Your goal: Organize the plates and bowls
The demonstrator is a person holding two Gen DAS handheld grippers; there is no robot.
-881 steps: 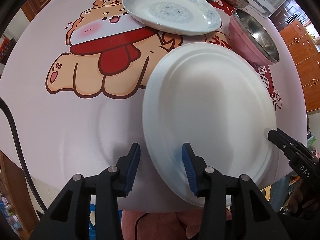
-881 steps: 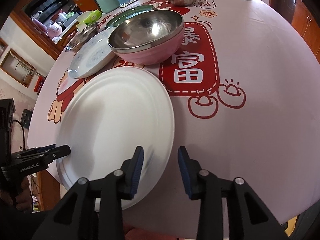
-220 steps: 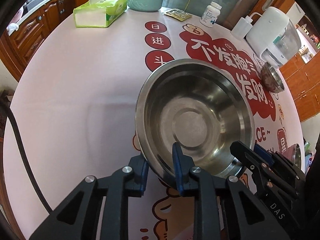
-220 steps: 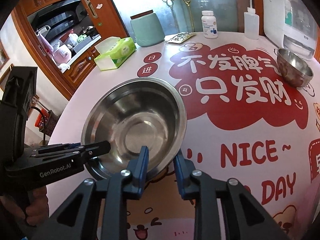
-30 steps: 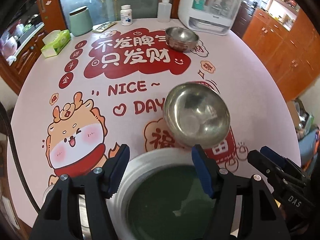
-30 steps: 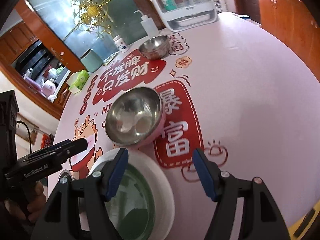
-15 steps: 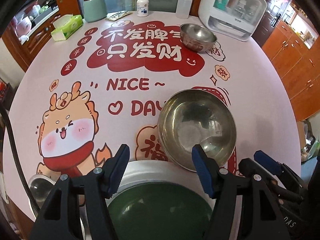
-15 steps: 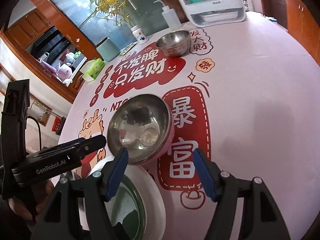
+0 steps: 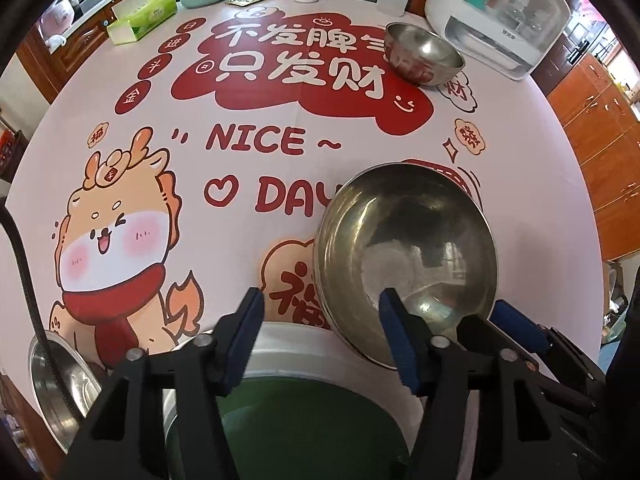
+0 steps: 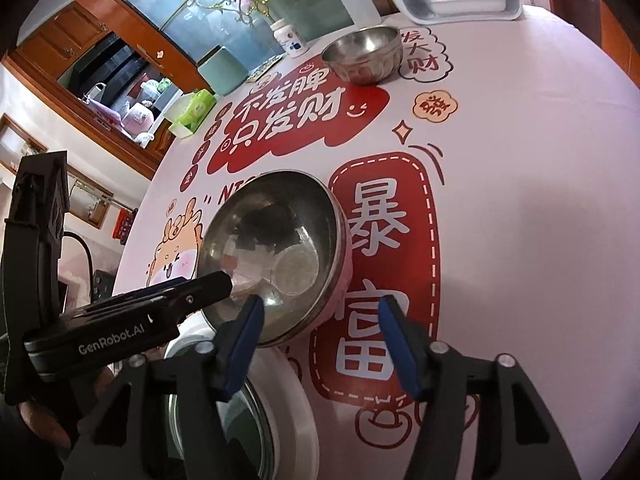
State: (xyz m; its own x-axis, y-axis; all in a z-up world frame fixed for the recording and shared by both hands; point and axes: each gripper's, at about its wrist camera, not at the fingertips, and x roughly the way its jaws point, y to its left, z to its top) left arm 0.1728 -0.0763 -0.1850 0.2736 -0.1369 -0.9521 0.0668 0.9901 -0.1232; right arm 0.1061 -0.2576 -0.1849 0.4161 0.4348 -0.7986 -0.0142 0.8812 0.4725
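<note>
Left wrist view: my left gripper [image 9: 320, 340] closing, empty; steel bowl [image 9: 406, 264] right of centre, rim by right finger. My right gripper [image 10: 320, 344] closing, empty; bowl upper left.

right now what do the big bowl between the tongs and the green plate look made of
Big bowl: steel-looking inside, polished, mirroring dark shapes; outer wall pink, perhaps a coating or plastic shell. Green plate: matte dark green, no glare; melamine or ceramic, cannot tell.

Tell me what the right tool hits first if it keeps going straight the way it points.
Probably the near rim of the pink steel-lined bowl, which lies between the closing fingers of the right tool; depth is hard to judge.
</note>
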